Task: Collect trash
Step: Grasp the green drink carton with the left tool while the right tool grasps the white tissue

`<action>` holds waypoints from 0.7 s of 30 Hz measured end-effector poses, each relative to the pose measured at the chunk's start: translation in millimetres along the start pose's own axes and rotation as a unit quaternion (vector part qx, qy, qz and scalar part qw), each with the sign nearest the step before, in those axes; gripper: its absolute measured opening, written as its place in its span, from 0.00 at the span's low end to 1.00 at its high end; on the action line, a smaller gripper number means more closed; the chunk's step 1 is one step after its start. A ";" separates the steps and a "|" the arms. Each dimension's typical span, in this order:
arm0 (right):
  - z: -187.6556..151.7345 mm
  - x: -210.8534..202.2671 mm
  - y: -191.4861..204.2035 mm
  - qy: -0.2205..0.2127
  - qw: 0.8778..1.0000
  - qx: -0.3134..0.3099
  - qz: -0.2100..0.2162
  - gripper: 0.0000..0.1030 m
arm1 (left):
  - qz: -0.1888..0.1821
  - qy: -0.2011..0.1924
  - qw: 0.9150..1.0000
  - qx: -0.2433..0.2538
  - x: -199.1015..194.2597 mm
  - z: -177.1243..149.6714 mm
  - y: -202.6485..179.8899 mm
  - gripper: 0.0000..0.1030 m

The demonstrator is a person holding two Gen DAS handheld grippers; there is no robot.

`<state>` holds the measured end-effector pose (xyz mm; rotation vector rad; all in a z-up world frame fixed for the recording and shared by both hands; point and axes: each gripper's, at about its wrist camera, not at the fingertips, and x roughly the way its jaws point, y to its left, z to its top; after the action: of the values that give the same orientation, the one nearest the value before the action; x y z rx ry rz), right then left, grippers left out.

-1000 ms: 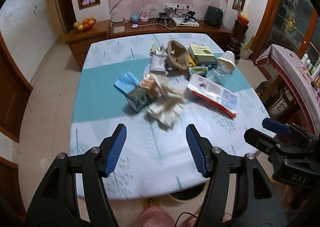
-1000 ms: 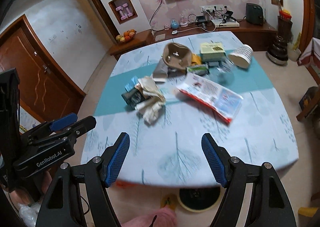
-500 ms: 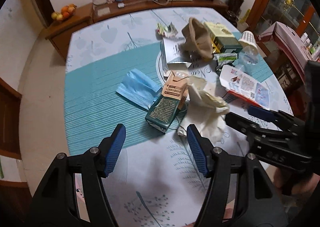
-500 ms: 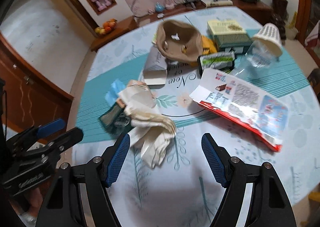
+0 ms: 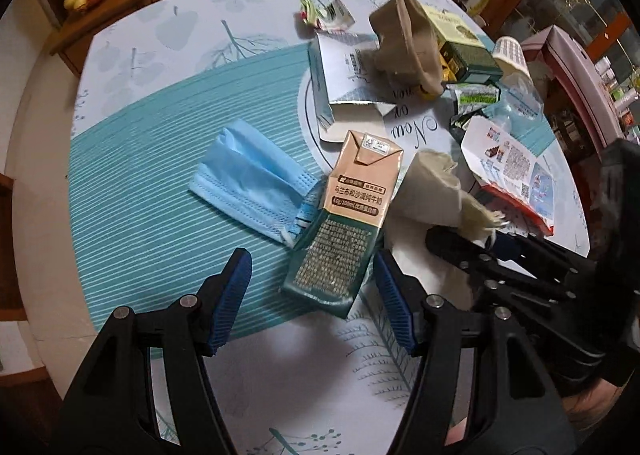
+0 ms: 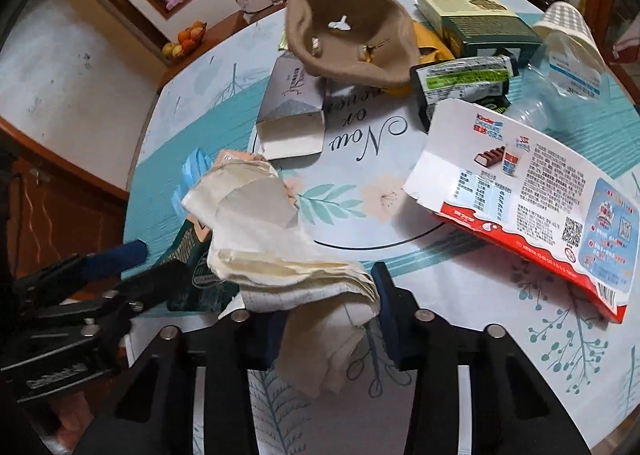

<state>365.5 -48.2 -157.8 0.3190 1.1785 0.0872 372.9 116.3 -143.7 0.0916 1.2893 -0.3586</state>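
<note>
Now both claws are down low over the cluttered worktop (image 5: pixel 168 55). Left claw (image 5: pixel 312 295) first: its blue pads stand wide and released, straddling the near end of a milk carton (image 5: pixel 352 215) that lies flat on the teal stripe of the cloth. Neither pad presses the carton; there is a clear gap on the left side and the right pad sits just beside the carton's corner. A blue face mask (image 5: pixel 248 191) lies crumpled just left of the carton, touching its edge.

Over to the right claw (image 6: pixel 320 311), and its jaws are closing around a bundle of creased cream paper napkins (image 6: pixel 272 239). The wad sits right between the pads, its lower folds spilling down between the two arms, but whether the pads are biting yet I cannot tell, since the paper hides the left one. In the left wrist view that same claw comes in from the right edge with the napkins bunched at its tip.

Further back, the rest of the trash sits untouched: a red-and-white chocolate box (image 6: pixel 528 207) flattened open on the right, a tan pulp tray (image 6: pixel 348 39) tilted on its side, a grey open carton (image 6: pixel 292 111) beneath it, a green wrapper (image 6: pixel 464 79), a green box (image 6: pixel 476 19), and a clear plastic bottle (image 6: pixel 568 71) lying down.
</note>
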 end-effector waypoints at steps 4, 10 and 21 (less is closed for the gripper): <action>-1.0 -3.8 -5.1 0.000 1.000 0.004 -0.001 0.30 | 0.000 0.013 1.000 -0.002 9.9 2.1 -2.4 0.59; -10.1 -12.5 -13.1 0.002 1.000 0.015 0.000 0.27 | 0.002 0.029 1.000 -0.009 21.4 0.8 -4.6 0.39; -35.1 -52.4 -22.8 -0.017 0.999 0.030 0.023 0.23 | 0.016 -0.007 1.000 -0.009 -6.1 -20.8 -32.2 0.36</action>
<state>310.8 -75.1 -129.7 0.3980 1.1409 0.0861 342.3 92.7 -139.6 0.0940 1.2756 -0.3203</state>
